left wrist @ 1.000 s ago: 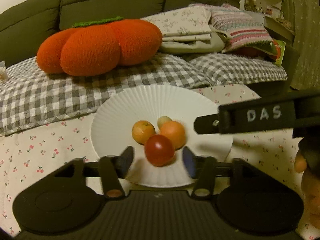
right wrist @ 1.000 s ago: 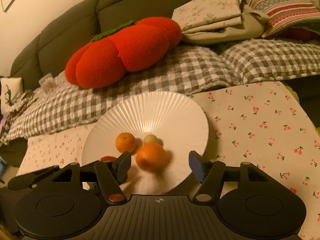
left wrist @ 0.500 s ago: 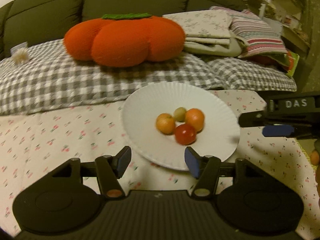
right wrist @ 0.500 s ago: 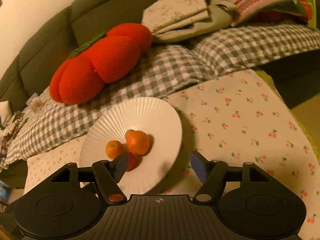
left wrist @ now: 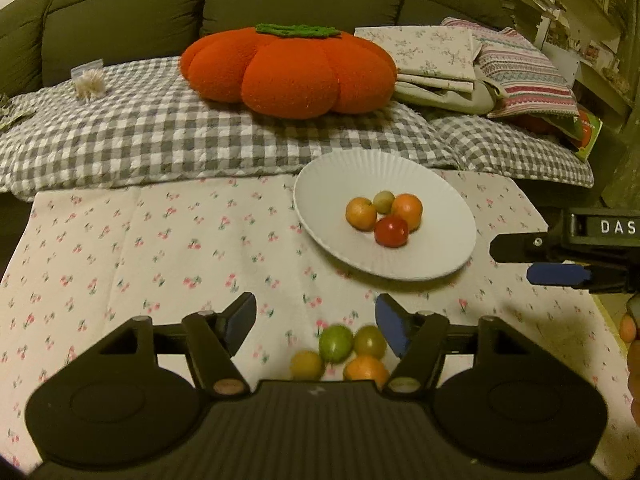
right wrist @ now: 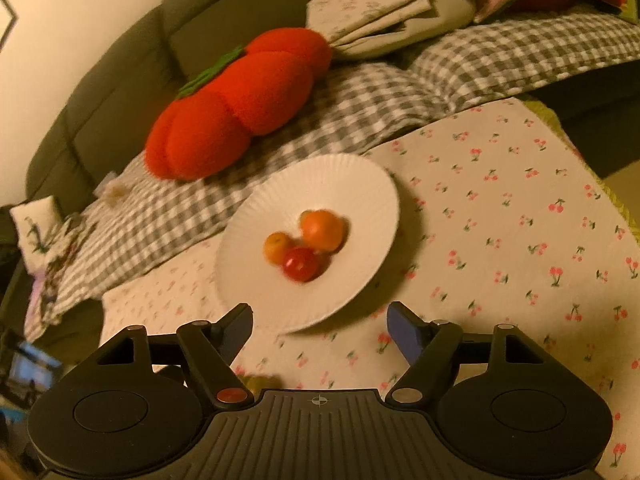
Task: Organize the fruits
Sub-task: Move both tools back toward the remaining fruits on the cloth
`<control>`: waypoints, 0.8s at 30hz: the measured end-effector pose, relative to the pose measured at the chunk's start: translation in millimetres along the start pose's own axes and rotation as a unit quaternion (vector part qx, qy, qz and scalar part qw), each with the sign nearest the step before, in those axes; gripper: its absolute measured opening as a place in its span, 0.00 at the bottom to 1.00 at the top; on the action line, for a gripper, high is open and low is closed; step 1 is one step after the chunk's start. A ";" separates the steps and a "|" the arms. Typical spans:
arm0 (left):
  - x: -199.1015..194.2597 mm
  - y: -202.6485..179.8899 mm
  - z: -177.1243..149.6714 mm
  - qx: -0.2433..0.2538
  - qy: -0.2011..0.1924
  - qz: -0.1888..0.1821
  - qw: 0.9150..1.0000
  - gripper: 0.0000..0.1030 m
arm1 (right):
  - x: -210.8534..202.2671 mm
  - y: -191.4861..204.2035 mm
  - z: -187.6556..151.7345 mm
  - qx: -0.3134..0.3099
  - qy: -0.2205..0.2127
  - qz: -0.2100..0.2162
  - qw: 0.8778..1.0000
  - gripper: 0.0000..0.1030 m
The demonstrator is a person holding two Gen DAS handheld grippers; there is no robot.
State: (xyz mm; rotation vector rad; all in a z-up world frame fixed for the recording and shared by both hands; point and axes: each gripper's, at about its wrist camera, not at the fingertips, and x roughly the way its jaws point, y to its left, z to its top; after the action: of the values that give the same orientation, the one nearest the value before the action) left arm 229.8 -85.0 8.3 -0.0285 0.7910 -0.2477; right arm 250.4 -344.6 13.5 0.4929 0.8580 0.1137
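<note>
On the cherry-print cloth, the plate holds four fruits, four more lie loose below, and both grippers, left and right, have jaws wide apart, gripping nothing

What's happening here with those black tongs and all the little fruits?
A person holds a gripper in each hand, sorting fruit. Four pieces already sit on the white plate: two oranges, a small green one and a red tomato. Four more lie on the cherry-print cloth, close to the open left gripper. The right gripper is open too, holding nothing.
</note>
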 end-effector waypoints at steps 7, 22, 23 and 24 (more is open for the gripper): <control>-12.6 7.7 -22.9 -0.023 0.027 -0.018 0.999 0.64 | -9.8 11.8 -13.1 -0.031 0.014 0.017 0.999 0.75; 21.5 2.9 -51.9 0.021 0.080 -0.012 0.996 0.51 | 3.5 15.5 -25.5 -0.061 0.038 -0.003 0.997 0.75; 23.6 1.8 -53.1 0.024 0.080 -0.011 0.996 0.50 | 4.8 16.6 -26.9 -0.064 0.041 -0.004 0.997 0.75; 25.8 1.2 -53.2 0.025 0.082 -0.011 0.996 0.47 | 5.6 17.5 -28.0 -0.067 0.043 -0.004 0.997 0.75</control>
State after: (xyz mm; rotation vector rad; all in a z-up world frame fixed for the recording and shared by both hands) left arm 209.9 -86.2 -47.4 0.0296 0.9471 -0.2939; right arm 234.9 -317.1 2.2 0.3609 0.9304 0.1842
